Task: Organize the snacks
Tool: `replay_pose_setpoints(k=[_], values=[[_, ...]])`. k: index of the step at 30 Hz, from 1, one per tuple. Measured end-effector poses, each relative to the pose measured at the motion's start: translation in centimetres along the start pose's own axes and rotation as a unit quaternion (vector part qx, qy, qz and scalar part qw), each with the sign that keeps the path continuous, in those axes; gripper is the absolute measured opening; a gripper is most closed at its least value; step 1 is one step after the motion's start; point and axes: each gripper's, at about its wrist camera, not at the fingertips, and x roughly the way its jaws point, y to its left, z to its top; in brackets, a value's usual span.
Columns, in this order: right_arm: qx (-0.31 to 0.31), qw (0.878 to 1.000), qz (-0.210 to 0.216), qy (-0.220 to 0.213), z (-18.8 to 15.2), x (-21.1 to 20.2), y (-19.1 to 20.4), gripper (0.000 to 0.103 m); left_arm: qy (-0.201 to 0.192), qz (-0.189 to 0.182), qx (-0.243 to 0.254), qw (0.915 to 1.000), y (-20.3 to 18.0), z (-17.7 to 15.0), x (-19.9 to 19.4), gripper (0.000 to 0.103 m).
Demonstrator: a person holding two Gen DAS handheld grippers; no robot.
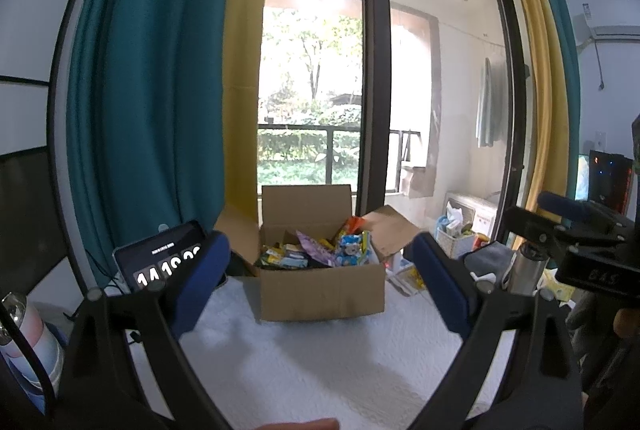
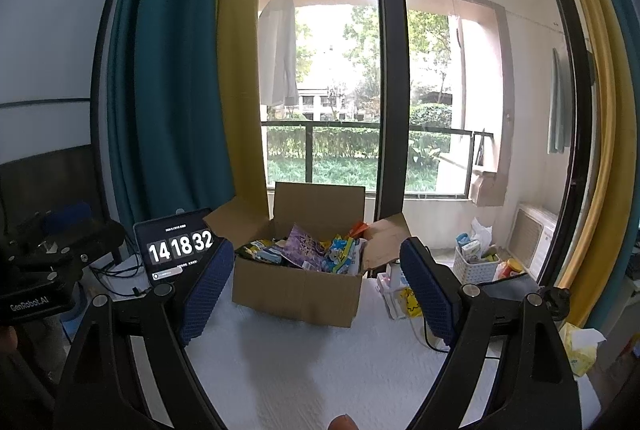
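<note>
An open cardboard box (image 1: 322,292) stands on the white cloth of the table (image 1: 304,362), flaps up, filled with several colourful snack packets (image 1: 320,250). It also shows in the right wrist view (image 2: 298,290), with a purple packet (image 2: 304,244) on top. My left gripper (image 1: 320,278) is open and empty, held short of the box with its blue pads on either side in view. My right gripper (image 2: 318,290) is open and empty too, the same distance back. The right gripper's body shows at the right edge of the left wrist view (image 1: 576,230).
A tablet showing a clock (image 2: 176,244) leans at the left behind the table, with cables beside it. A white basket of items (image 2: 476,262), small packs (image 2: 400,294) and a metal bottle (image 1: 526,268) sit at the right. Curtains and a glass door stand behind.
</note>
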Motion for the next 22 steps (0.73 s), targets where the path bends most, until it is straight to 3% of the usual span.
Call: replay_pose_setpoints(k=[22], values=[[-0.001, 1.0, 0.01, 0.011, 0.0, 0.5, -1.3, 0.087, 0.006, -0.008, 0.016, 0.9998, -1.0, -0.2, 0.8, 0.094]])
